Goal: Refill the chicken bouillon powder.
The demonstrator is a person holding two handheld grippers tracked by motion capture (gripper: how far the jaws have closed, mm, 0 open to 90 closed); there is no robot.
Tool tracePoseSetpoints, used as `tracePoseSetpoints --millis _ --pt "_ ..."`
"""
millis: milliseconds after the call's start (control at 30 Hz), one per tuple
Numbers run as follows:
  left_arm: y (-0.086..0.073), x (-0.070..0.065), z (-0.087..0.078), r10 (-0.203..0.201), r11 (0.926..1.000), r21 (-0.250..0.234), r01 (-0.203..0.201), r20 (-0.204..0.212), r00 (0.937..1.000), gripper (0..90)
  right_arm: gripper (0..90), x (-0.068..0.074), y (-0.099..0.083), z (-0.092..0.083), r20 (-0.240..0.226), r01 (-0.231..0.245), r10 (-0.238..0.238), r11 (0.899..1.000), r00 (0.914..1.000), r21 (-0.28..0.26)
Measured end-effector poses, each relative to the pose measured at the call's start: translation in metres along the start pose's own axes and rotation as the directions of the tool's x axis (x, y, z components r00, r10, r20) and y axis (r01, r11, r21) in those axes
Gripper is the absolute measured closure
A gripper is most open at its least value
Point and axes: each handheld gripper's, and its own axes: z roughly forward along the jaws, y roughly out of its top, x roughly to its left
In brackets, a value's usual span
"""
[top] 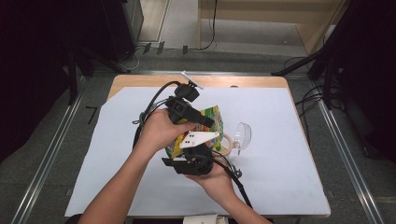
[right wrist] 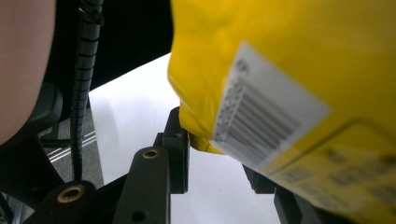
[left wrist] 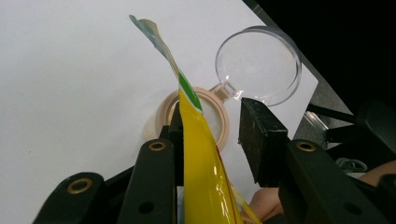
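Yellow-green foil pouch point(top: 211, 122) held above white surface point(top: 280, 154), over beige-rimmed jar point(left wrist: 219, 122) with hinged clear lid point(left wrist: 258, 64). Left tool point(left wrist: 210, 135): pouch edge between jaws, right pad apart, grip uncertain. Right tool point(right wrist: 219, 154) jaws astride pouch corner; clamping not discernible.

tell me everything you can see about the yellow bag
The yellow bag is a glossy, crinkled foil-like pouch, yellow with green print near its torn-open top edge and a white barcode label on one face. It is held up between the two grippers, tilted over the small beige-rimmed jar with its clear lid hinged back. In the left gripper view it lies against one jaw of the left gripper, the other jaw standing apart. In the right gripper view a bag corner sits between the jaws of the right gripper.
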Motion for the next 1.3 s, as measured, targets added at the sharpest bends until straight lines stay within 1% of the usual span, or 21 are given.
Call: tracePoseSetpoints --millis 67,133,300,400,533,733,1300 --pt "0.0000 -0.0004 0.0010 -0.002 1.0000 0.004 0.002 -0.001 1.0000 67.4 67.5 -0.0005 -0.0008 0.0004 0.001 -0.004 0.004 1.000 1.0000 -0.001" --pt "-0.0003 -0.0008 0.0012 -0.004 1.0000 0.005 0.004 0.001 1.0000 67.6 67.5 -0.0011 -0.0015 0.0008 0.007 0.006 -0.006 1.000 1.0000 -0.005" --pt "-0.0008 -0.0053 0.0012 0.009 1.0000 0.004 -0.009 -0.002 1.0000 68.1 68.4 -0.0012 -0.0036 0.0010 0.011 0.010 -0.010 1.000 0.9999 -0.007" --pt "-0.0009 -0.0038 0.0016 0.004 1.0000 0.008 -0.004 0.005 1.0000 68.1 68.4 -0.0015 -0.0041 0.0013 0.009 0.010 -0.010 1.000 0.9999 -0.007" --pt "-0.0010 -0.0043 0.0017 0.006 0.9999 0.008 -0.006 0.006 1.0000 68.2 68.4 -0.0015 -0.0046 0.0015 0.012 0.015 -0.014 1.000 0.9998 -0.009" --pt "-0.0010 -0.0025 0.0018 0.003 1.0000 0.008 -0.003 0.017 0.9999 67.9 68.4 -0.0016 -0.0044 0.0015 0.012 0.009 -0.009 1.000 0.9999 -0.005" --pt "-0.0013 -0.0037 0.0017 0.006 0.9999 0.008 -0.006 0.014 0.9999 68.1 68.4 -0.0010 -0.0048 0.0016 0.012 0.009 -0.009 1.000 0.9999 -0.007"
